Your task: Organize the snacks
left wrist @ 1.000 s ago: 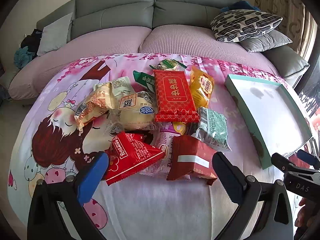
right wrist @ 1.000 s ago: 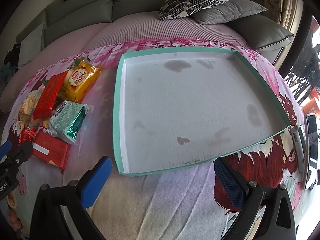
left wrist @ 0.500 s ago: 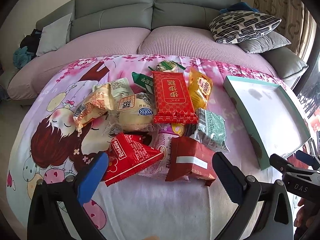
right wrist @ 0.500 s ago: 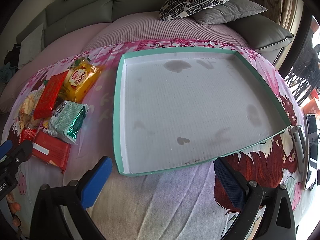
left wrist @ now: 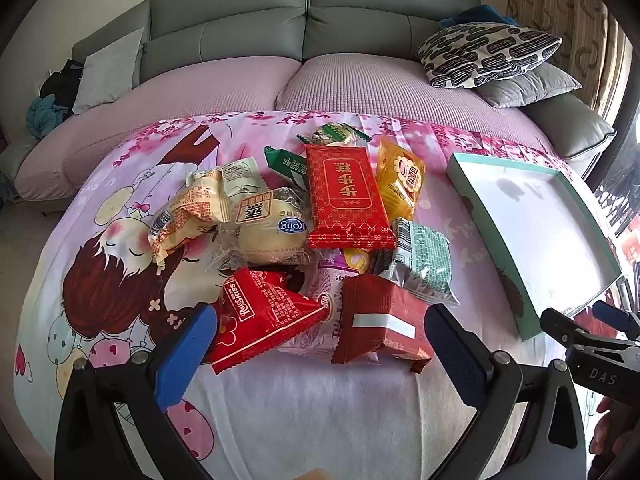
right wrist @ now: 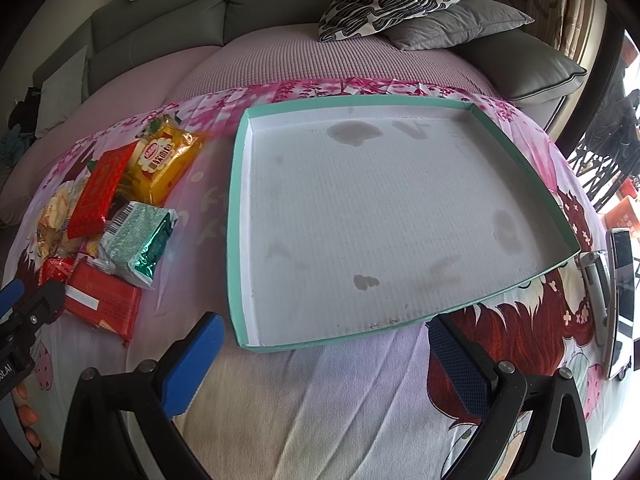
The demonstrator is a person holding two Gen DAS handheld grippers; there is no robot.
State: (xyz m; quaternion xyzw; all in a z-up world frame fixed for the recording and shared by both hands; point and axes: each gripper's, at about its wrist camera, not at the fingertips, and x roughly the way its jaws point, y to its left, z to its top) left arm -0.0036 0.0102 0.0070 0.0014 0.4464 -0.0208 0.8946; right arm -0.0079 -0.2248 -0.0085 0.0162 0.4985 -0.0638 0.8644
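About eleven snack packets (left wrist: 320, 240) lie heaped just ahead of the left tongs (left wrist: 320, 344), spread wide, holding nothing. One teal tray (right wrist: 236, 216) sits ahead of the right tongs (right wrist: 324, 356), also wide.

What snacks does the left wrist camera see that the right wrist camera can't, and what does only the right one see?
Only the left wrist view shows the red triangular Rosekiss pack, the clear Kong bun pack and the whole snack pile.

Only the right wrist view shows the tray's stained white floor in full and a phone at the cloth's right edge.

Both show the teal-rimmed tray, the long red packet, the yellow packet, the green foil packet, and each other's open gripper: left gripper, right gripper.
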